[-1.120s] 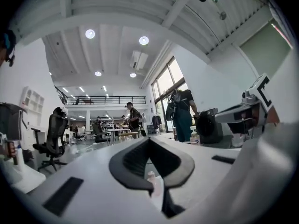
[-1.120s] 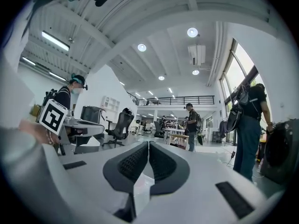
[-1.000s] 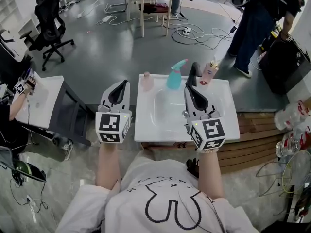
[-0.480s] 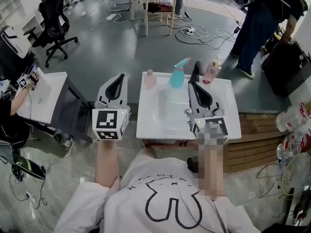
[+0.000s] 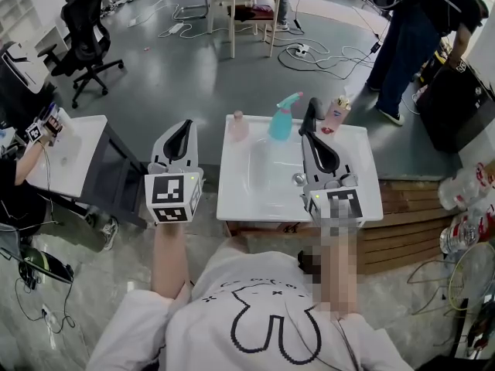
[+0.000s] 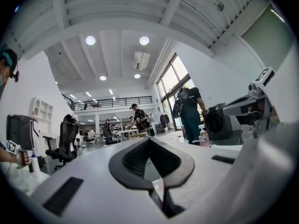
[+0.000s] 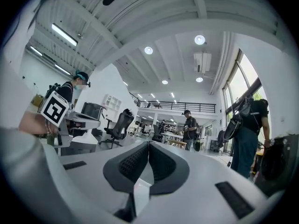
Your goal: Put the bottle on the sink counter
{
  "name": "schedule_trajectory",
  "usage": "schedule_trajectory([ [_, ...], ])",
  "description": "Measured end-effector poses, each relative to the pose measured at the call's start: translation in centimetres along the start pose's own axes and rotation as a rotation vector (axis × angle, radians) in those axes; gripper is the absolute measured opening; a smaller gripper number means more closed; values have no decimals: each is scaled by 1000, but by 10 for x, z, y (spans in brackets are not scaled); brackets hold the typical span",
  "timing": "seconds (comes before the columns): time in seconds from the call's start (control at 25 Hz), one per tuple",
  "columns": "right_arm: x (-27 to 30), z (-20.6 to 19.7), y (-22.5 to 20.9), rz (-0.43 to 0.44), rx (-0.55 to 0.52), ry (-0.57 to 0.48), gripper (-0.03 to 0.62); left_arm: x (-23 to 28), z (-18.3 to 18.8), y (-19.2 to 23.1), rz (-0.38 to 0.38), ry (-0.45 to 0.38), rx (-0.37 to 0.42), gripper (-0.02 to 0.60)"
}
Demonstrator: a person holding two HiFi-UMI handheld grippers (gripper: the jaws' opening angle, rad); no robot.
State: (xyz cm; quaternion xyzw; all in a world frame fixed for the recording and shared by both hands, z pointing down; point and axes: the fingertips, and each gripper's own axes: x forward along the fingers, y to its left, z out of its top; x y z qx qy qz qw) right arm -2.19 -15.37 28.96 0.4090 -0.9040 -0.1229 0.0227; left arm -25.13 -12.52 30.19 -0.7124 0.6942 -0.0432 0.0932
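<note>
The white sink counter (image 5: 363, 199) lies straight ahead. Along its back edge stand a small pink bottle (image 5: 237, 125), a teal spray bottle (image 5: 281, 117), a black tap (image 5: 311, 115) and a pink pump bottle (image 5: 336, 114). My left gripper (image 5: 187, 124) hovers left of the sink, above the floor, shut and empty. My right gripper (image 5: 310, 137) hangs over the right side of the basin, in front of the tap, shut with nothing in it. In the left gripper view the closed jaws (image 6: 148, 139) point level, with the pink pump bottle (image 6: 203, 136) far right. The right gripper view shows its own closed jaws (image 7: 148, 144).
A small white table (image 5: 81, 157) stands to the left, with a seated person's hand (image 5: 39, 132) over it. Beyond are an office chair (image 5: 89, 29), a wooden chair (image 5: 251, 10), floor cables (image 5: 325, 52) and a standing person (image 5: 418, 29). Plastic bottles (image 5: 464, 199) sit at the right by wooden planks (image 5: 410, 215).
My left gripper has drifted slightly leftward and up, away from the sink's edge. The right gripper stays over the basin. The head view itself has shifted a little.
</note>
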Motion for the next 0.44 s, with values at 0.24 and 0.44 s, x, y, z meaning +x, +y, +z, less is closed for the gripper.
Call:
schedule_trajectory([
  [0.24,-5,3,-3,0,0,-13,29,-3,5,-3,7,-5,8,9],
  [0.44,-9,-3,-7,6,14,-3,29,-4,3,-8,13,9,2,9],
])
